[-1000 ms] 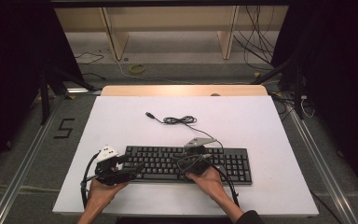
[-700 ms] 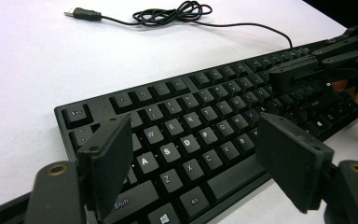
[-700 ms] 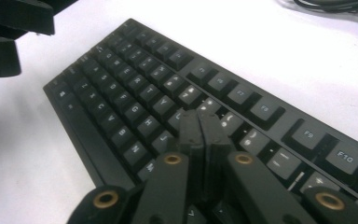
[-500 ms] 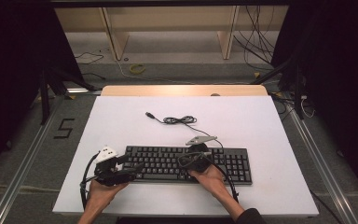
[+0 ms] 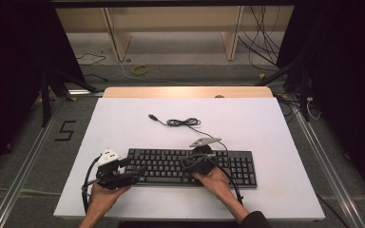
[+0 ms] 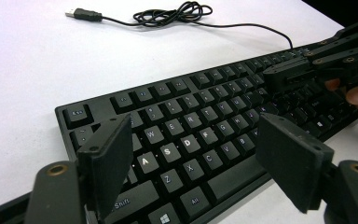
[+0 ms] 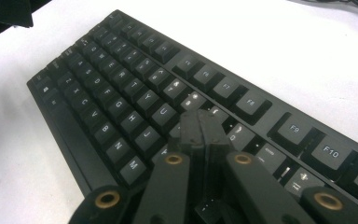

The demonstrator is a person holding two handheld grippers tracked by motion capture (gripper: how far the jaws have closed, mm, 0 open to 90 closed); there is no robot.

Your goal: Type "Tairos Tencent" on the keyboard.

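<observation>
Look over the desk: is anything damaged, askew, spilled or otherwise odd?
Nothing is damaged or spilled. The keyboard lies square on the white table. The one oddity: its cable is plugged into nothing, loosely bunched behind the keyboard, its USB plug lying bare on the tabletop.

The right gripper (image 7: 200, 122) had its two black fingers (image 7: 191, 128) pressed flat together, nothing between them, with the tips down on the keys of the black keyboard (image 7: 121, 88) near I and K. The keyboard ran slantwise across the white desk (image 7: 307, 60). Another dark gripper part (image 7: 2, 14) sat at the top left corner.
</observation>
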